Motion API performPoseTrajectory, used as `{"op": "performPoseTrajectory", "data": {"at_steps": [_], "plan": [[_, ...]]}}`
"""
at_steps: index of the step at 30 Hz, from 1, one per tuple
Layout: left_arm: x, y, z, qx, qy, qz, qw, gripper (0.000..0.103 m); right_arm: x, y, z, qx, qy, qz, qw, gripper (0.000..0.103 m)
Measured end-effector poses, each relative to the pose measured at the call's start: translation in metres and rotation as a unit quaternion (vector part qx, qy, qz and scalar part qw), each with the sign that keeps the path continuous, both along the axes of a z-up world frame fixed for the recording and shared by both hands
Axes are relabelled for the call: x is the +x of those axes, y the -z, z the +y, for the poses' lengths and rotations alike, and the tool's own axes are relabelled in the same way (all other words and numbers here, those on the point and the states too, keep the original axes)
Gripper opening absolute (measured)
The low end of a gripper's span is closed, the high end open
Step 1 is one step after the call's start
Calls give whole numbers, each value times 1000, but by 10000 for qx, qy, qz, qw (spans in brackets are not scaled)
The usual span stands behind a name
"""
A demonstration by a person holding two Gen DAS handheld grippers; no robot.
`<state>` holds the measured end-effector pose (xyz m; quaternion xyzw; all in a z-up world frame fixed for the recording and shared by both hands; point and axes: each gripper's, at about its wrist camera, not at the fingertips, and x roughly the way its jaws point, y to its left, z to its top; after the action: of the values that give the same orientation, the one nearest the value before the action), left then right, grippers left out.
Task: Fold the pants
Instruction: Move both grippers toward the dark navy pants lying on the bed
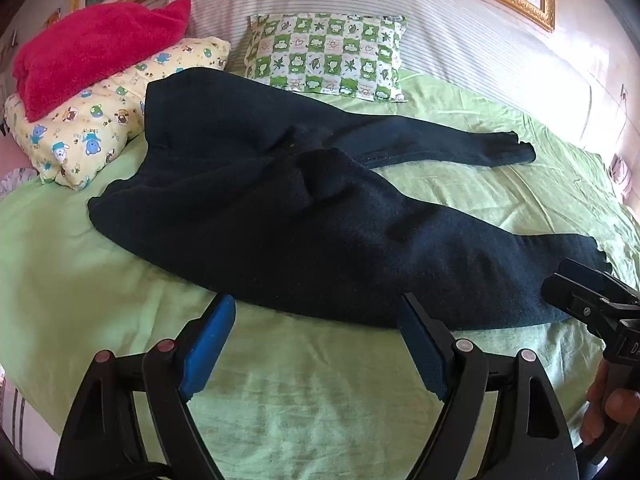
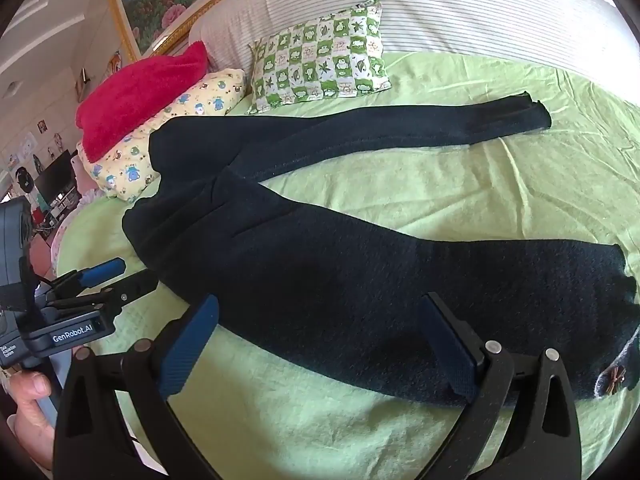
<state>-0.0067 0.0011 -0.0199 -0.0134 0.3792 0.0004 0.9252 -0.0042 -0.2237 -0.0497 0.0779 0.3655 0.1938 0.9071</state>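
Dark navy pants [image 1: 280,216] lie spread on the green bed sheet [image 1: 80,280], waist to the left, two legs running right and apart. They also show in the right wrist view [image 2: 360,280]. My left gripper [image 1: 316,312] is open and empty, hovering just in front of the near leg's edge. My right gripper [image 2: 320,316] is open and empty over the near leg, close to its cuff [image 2: 616,280]. The right gripper shows in the left wrist view [image 1: 580,292] by the cuff; the left gripper shows in the right wrist view [image 2: 116,276] near the waist.
A green checked pillow [image 1: 328,56] and a yellow cartoon pillow [image 1: 92,124] with a red towel [image 1: 92,52] on it sit at the bed's back. A white striped headboard cushion [image 1: 440,12] runs behind. A small bow [image 2: 612,376] lies by the near cuff.
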Motion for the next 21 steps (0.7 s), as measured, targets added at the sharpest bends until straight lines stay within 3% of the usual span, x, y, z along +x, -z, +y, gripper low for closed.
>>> {"op": "performPoseTrajectory", "data": {"at_steps": [21], "plan": [[-1, 3, -4, -94, 114, 54, 9999, 83, -1, -4, -6, -2, 48, -163, 9999, 100]]}}
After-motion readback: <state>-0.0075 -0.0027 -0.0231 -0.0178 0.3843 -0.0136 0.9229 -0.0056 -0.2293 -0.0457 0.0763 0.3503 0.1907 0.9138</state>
